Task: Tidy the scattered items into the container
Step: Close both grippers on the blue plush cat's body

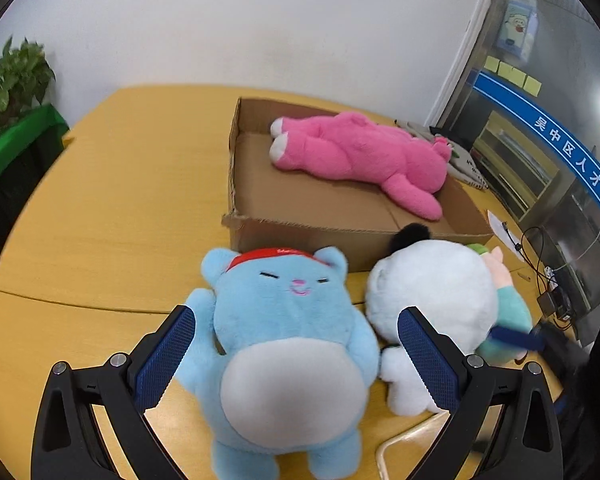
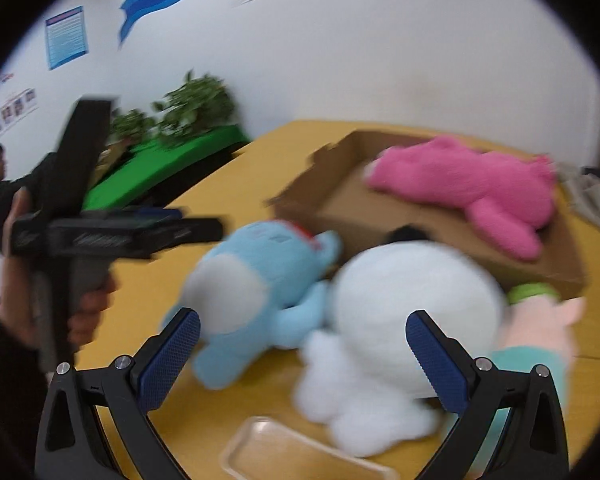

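Note:
A light-blue plush bear [image 1: 288, 340] with a red headband lies on its back on the yellow table [image 1: 120, 200]. My left gripper [image 1: 298, 354] is open with its fingers on either side of the bear's body. Beside it lies a white plush [image 1: 432, 292], which sits blurred between the open fingers of my right gripper [image 2: 302, 356]. A small pink-and-teal plush [image 2: 540, 332] rests to the right of the white one. Behind them a shallow cardboard box [image 1: 340, 208] holds a pink plush [image 1: 360, 152].
A clear plastic tray [image 2: 284, 448] lies on the table's near edge. A person's hand [image 2: 88, 308] holds the left gripper's handle at left. Green-covered stand with plants [image 2: 172, 156] at the far left; cables and a small device [image 1: 552, 300] at the table's right edge.

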